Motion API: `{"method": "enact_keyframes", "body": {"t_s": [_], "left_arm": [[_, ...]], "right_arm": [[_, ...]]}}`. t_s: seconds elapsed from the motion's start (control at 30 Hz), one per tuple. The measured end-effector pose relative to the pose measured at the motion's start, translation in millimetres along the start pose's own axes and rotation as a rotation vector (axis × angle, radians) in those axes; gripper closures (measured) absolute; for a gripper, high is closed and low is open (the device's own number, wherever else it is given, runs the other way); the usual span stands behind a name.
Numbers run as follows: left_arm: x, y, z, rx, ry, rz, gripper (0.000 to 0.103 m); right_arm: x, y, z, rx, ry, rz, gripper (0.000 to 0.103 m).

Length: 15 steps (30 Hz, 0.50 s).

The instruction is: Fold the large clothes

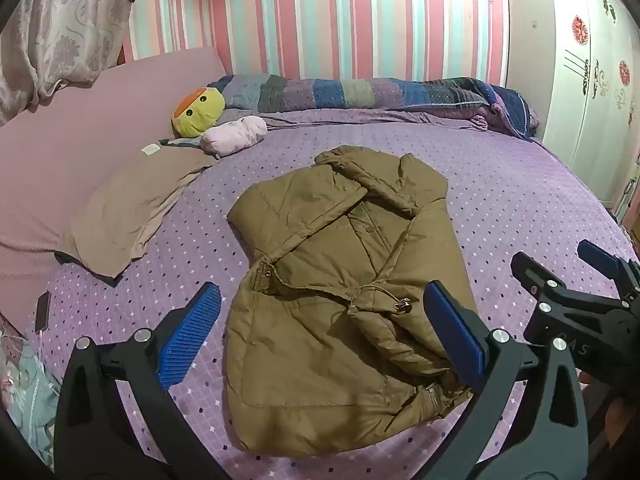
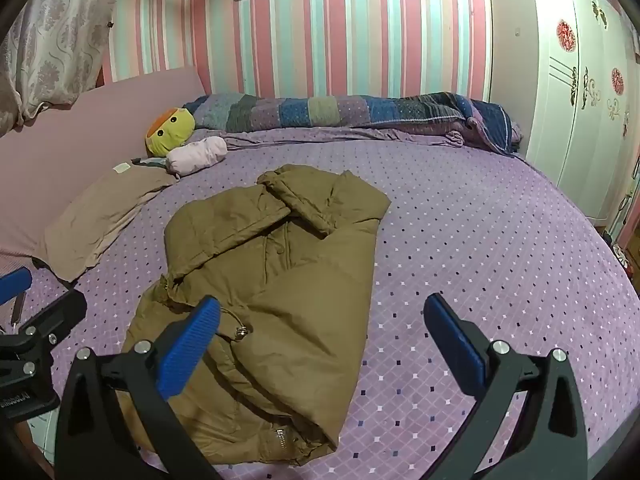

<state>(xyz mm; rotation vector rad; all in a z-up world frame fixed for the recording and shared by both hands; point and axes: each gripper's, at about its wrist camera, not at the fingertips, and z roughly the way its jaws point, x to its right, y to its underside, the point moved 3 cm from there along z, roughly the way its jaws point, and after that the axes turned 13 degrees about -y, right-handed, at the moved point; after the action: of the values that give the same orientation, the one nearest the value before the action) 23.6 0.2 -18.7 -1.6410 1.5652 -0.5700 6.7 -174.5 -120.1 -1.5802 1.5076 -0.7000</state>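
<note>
Left wrist view: the brown padded jacket (image 1: 340, 280) lies flat on the purple dotted bedsheet (image 1: 500, 200), sleeves folded across the front, collar end toward the striped wall (image 1: 320, 20).
Jacket look: olive-brown quilted fabric, snap placket down the middle, a drawcord with a metal toggle (image 1: 402, 305) at the waist, a zip end at the near hem.
Jacket place: middle of the bed, well apart from the tan pillow (image 1: 128, 216) that lies toward the pink headboard (image 1: 60, 128); the yellow plush toy (image 1: 198, 112) and the pink bundle (image 1: 234, 135) lie beyond that pillow.
Writing: letters "AS" show on the black body of the right gripper in the left wrist view; a small tag on the jacket hem in the right wrist view is too small to read.
Left gripper (image 1: 320, 340): jaws spread wide, nothing between the blue pads, above the jacket's near half without touching.
Right gripper (image 2: 320, 340): jaws spread wide, empty, over the jacket's near edge on the side away from the pillow.
</note>
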Motion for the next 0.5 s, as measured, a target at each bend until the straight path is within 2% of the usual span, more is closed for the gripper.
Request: {"method": "enact_keyframes", "body": {"t_s": [0.27,0.5], "left_arm": [[2.3,0.7,-1.6,0.021,-0.016,0.007,0.003],[0.0,2.7,-0.8,0.014,0.002,0.005,0.003]], "right_arm": [[0.3,-2.1,-1.6,0.008,0.004,-0.003,0.001],[10.2,-10.3,-4.2,0.004,0.002,0.012,0.001]]}}
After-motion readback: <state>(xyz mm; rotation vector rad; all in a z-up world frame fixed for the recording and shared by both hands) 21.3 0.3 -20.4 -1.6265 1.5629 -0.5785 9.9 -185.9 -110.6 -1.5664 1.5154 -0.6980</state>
